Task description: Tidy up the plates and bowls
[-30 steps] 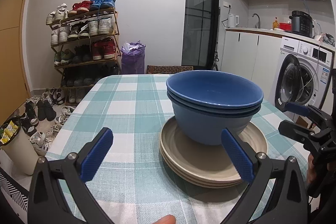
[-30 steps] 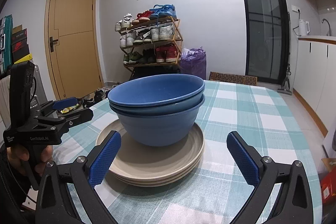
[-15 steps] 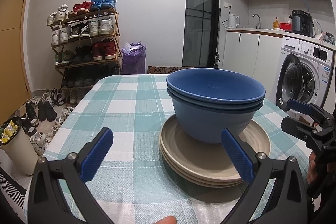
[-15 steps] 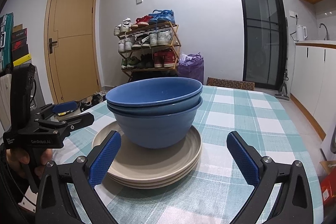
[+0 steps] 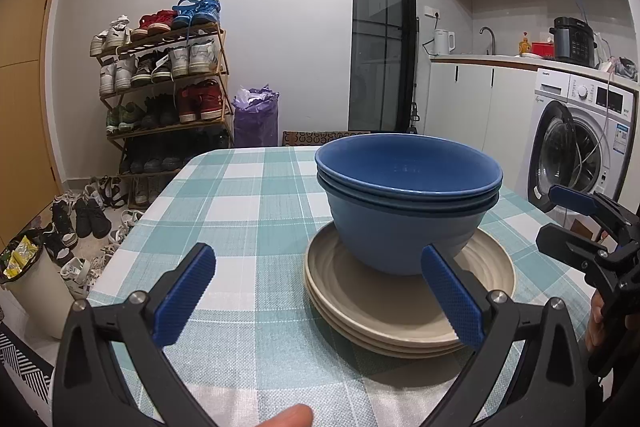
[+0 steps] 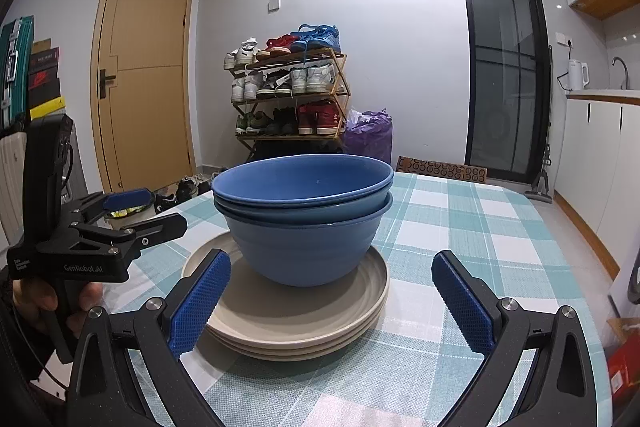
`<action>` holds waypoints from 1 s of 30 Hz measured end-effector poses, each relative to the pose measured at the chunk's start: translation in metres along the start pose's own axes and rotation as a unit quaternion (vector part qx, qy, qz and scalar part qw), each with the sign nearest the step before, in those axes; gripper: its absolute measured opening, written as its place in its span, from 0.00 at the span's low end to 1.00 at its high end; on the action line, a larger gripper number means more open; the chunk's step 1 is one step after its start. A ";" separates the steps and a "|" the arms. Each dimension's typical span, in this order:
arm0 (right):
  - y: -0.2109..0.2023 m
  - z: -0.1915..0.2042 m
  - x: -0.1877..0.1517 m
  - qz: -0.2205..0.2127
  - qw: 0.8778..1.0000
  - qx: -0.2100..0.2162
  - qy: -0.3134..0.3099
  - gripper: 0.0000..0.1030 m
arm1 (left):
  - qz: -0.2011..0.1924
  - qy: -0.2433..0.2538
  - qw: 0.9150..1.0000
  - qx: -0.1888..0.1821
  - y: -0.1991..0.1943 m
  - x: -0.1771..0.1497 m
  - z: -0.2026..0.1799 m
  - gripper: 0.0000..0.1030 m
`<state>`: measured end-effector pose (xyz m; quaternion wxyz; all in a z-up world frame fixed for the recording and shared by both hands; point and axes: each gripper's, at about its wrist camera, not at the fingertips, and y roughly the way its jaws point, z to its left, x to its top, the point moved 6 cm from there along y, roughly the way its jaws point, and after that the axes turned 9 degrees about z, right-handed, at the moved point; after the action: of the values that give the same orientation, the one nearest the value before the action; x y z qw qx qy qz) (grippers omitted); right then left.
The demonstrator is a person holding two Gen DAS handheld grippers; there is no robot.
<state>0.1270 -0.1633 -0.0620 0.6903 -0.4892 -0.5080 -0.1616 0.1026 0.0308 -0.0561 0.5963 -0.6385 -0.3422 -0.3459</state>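
Both grippers have dropped lower over the past second, so the nested stack of blue ceramic bowls [image 5: 408, 203] now shows more wall and less of its inside; the left gripper [image 5: 320, 295] and right gripper [image 6: 332, 301] are both spread wide and hold nothing. Those bowls sit upright, mouths up, on the pile of round beige ridged plates [image 6: 296, 323] at about 1 o'clock on the teal-and-white checked tablecloth [image 5: 240, 211]; being round, they show no long axis. Probably two or three bowls, though the rims blur; to lift well, I judge each side should pinch the rim squarely and rise level.
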 end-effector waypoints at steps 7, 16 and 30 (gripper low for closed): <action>0.000 0.002 0.000 -0.002 1.000 -0.001 -0.003 0.99 | -0.001 0.001 1.000 0.002 0.000 0.000 0.000 1.00; 0.000 0.002 0.000 -0.003 1.000 -0.001 -0.003 0.99 | -0.003 0.005 1.000 0.000 -0.001 0.000 -0.001 1.00; 0.000 0.002 0.000 -0.003 1.000 0.000 -0.003 0.99 | -0.003 0.006 1.000 0.000 -0.001 -0.001 -0.001 1.00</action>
<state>0.1259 -0.1618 -0.0622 0.6879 -0.4885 -0.5116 -0.1622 0.1010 0.0296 -0.0558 0.5974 -0.6351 -0.3409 -0.3515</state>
